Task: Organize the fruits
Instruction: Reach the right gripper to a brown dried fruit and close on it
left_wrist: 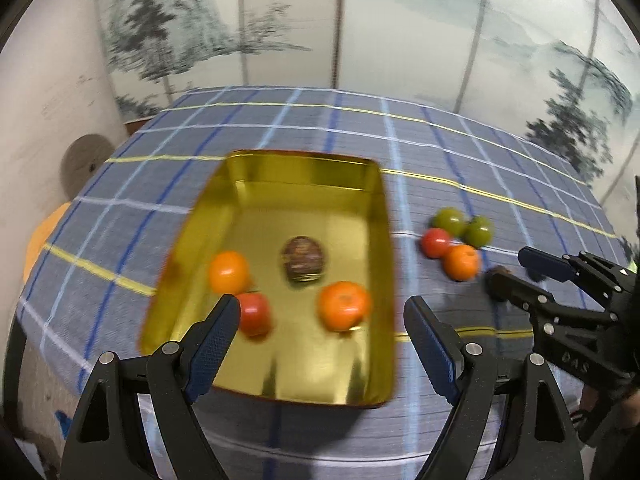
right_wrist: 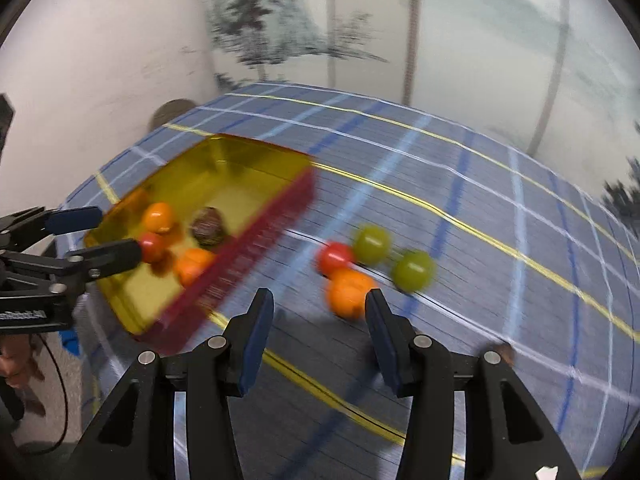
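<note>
While flat, gold tray (left_wrist: 362,364) lengthwise, pointing away.

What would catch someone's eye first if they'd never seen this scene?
Probably the shiny gold tray on the blue checked tablecloth, holding two oranges, a red fruit and a dark brown one. Next, the loose cluster of fruit on the cloth to the tray's right: two green, one red, one orange, just beyond the empty right tongs.
</note>
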A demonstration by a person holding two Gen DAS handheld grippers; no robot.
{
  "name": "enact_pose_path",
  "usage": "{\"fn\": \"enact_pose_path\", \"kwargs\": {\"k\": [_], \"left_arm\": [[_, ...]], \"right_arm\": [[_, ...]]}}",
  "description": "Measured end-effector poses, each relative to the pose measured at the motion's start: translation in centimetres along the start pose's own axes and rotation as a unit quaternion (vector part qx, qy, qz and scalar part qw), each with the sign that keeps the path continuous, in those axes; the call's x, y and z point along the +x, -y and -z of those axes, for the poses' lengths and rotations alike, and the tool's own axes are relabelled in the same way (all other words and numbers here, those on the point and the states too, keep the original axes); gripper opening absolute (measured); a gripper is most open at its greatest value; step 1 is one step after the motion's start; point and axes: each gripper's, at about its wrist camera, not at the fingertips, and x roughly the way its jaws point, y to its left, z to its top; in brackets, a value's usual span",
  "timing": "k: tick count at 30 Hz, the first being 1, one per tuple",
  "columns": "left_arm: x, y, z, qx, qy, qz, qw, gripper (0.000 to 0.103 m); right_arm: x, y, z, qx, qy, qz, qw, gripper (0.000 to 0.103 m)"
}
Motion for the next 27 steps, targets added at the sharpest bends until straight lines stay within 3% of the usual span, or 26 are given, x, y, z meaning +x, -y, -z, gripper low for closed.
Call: {"fn": "enact_pose_path", "kwargs": {"k": [6,12,16,27], "left_arm": [[1.9,4.9,-0.2,0.041,-0.012,0.025,0.9988,0.084],[3.5,8.8,-0.4,0.073,-0.023,0.041,0.9962,0.084],[4.2,10.3,-0.6,0.090,-0.024,0.044,0.9947,0.084],[6.8,13.2,-0.3,0.111,-0.046,0.052,0.9914,0.084]], "right_arm": [[-0.4,6.6,2.8,0.057,-0.016,0.046,0.997,0.045],[0.6,10.4,4.4,0.084,-0.033,0.060,0.994,0.045],[1.4,11.5,4.5,0.087,-0.030,0.066,0.994,0.048],[2.7,12.6,4.9,0.091,-0.027,0.045,0.995,0.043]]}}
